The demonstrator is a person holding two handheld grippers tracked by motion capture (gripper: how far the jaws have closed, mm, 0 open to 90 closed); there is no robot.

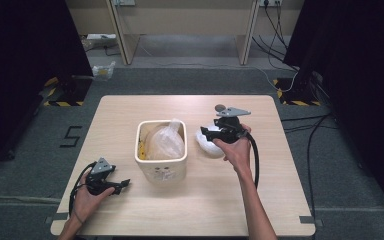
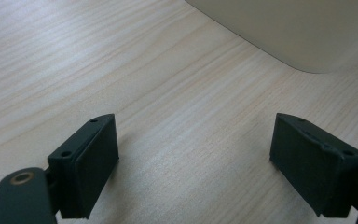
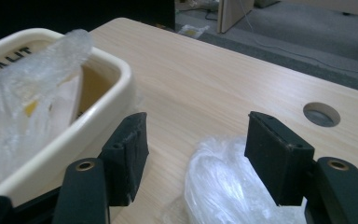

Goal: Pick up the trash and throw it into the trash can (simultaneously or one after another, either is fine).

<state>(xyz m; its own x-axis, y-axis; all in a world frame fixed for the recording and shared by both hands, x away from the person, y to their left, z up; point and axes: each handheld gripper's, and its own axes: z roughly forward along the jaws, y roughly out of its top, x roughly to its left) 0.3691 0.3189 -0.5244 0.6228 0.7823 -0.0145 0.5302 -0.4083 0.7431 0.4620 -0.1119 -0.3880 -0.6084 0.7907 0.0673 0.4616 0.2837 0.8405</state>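
Crumpled clear plastic (image 3: pixel 223 186) lies on the worktop (image 1: pixel 190 210) just right of the cream bin (image 1: pixel 161 167), under the right claw (image 3: pixel 193 154), whose jaws stand apart and empty; best to lower squarely and pinch the bulk before lifting. Left claw (image 2: pixel 193 161) gapes wide, idle, low over pale wood grain; grey floor and trailing cables surround.

A table (image 1: pixel 190 210) holds a bin (image 1: pixel 161 168) near its middle, with a plastic bag (image 1: pixel 166 141) stuffed inside. Just right of the bin, a second bag (image 1: pixel 207 145) lies on the tabletop. The right gripper (image 1: pixel 206 133) hovers over that bag. The left gripper (image 1: pixel 124 184) sits at the near left, apart from the bin.
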